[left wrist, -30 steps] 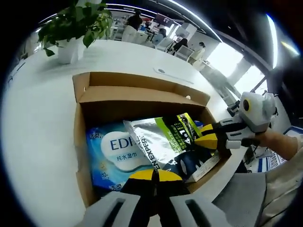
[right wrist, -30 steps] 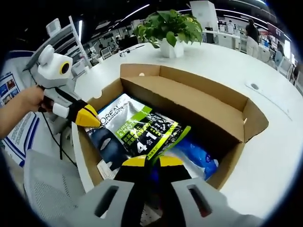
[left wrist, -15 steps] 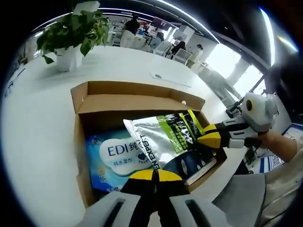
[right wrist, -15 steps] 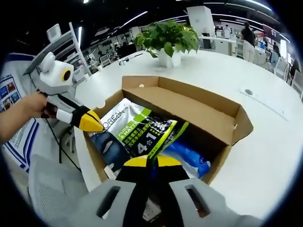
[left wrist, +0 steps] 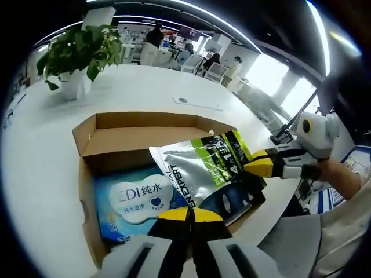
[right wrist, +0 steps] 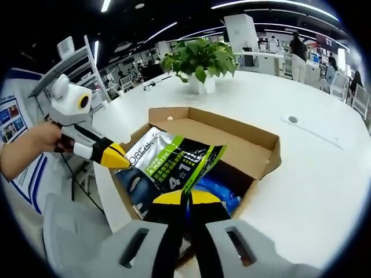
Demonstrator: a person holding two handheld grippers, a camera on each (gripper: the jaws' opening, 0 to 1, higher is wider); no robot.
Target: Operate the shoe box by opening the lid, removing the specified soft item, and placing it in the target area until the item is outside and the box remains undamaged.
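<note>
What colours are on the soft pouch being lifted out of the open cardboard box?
Silver, with a lime-green and black printed band: the soft foil pouch shows best in the right gripper view.

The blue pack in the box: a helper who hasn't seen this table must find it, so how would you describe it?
On the white table stands an open cardboard shoe box. Lying flat on its floor is the blue wet-wipes pack, with a white cloud-shaped label reading EDI. The silver and green pouch over it is held by the grippers.
</note>
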